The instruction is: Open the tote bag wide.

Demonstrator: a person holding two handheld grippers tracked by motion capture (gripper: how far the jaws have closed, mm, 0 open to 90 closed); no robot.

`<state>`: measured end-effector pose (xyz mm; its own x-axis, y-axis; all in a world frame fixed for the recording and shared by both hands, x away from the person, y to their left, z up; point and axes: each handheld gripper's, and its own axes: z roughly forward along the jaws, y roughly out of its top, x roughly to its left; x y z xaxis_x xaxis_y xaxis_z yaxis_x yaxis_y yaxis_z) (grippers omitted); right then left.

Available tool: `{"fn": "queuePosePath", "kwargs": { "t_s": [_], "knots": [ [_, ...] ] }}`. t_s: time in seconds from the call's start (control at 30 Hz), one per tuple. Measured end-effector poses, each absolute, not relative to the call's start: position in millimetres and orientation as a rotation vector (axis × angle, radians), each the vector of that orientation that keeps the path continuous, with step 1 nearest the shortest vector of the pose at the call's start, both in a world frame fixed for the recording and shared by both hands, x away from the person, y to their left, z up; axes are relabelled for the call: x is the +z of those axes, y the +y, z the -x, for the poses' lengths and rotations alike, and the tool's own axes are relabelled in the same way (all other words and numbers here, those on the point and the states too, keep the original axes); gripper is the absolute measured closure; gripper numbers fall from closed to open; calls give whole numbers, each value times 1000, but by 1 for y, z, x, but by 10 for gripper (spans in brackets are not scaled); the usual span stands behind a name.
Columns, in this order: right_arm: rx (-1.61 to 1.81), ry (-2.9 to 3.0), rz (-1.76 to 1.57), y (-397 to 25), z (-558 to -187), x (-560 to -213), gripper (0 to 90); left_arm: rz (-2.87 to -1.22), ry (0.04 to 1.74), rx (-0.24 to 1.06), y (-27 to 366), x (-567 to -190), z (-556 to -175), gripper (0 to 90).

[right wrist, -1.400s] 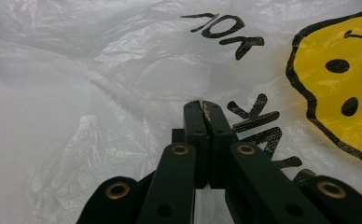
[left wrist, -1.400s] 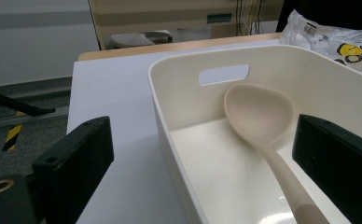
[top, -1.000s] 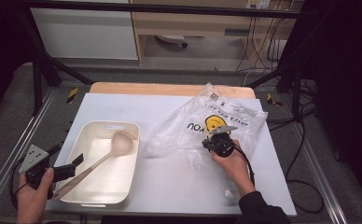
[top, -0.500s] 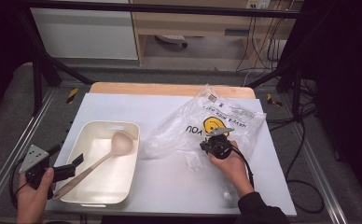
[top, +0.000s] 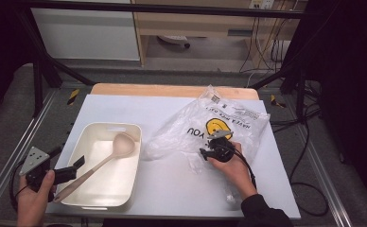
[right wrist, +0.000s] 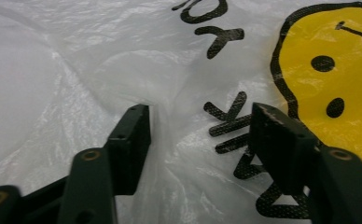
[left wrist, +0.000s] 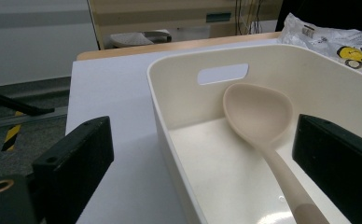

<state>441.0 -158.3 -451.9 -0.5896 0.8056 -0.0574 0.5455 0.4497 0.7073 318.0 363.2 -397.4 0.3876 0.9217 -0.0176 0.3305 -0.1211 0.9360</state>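
Note:
A cream spoon (top: 111,155) lies slanted in a white tub (top: 130,128) on the table's left side, its handle sticking out over the tub's near left corner. My left gripper (top: 69,160) is open at that corner; in the left gripper view (left wrist: 202,158) its jaws stand wide on either side of the tub wall (left wrist: 170,116), with the spoon (left wrist: 258,109) close to the right-hand jaw. A clear plastic bag (top: 219,123) with a yellow smiley lies to the right. My right gripper (top: 209,150) is open at its near edge, a raised fold of the bag (right wrist: 76,70) between the jaws (right wrist: 200,126).
The white mat (top: 139,109) covers a wooden table whose far edge (top: 172,90) shows. Metal frame rails (top: 11,156) run along both sides. Black cables (top: 309,142) hang off the right. A corner of the bag (left wrist: 328,37) shows beyond the tub.
My right gripper has crept slightly left into the bag's near edge. The left gripper, tub and spoon have stayed put.

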Motion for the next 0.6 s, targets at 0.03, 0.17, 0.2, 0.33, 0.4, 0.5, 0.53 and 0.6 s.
{"fn": "queuePosePath", "kwargs": {
  "t_s": [0.03,0.17,0.2,0.33,0.4,0.5,0.53,0.6],
  "knots": [
    [920,2311,-1146,-159,-442,-452,351,-1665,1121,754,363,-397,-318,49],
    [944,2285,-1190,-160,-446,-454,297,-1666,1120,754,363,-398,-318,49],
    [944,2285,-1190,-160,-446,-454,297,-1667,1121,753,363,-397,-318,49],
    [978,2266,-1209,-157,-449,-454,266,-1668,1122,752,363,-398,-318,49],
    [967,2262,-1210,-155,-451,-455,250,-1670,1122,752,363,-398,-318,49],
    [966,2266,-1205,-152,-454,-457,249,-1668,1121,750,362,-398,-318,49],
    [964,2265,-1205,-152,-454,-458,252,-1668,1120,750,363,-398,-318,49],
    [968,2263,-1215,-152,-455,-458,271,-1671,1120,751,363,-398,-318,49]
  ]
}}
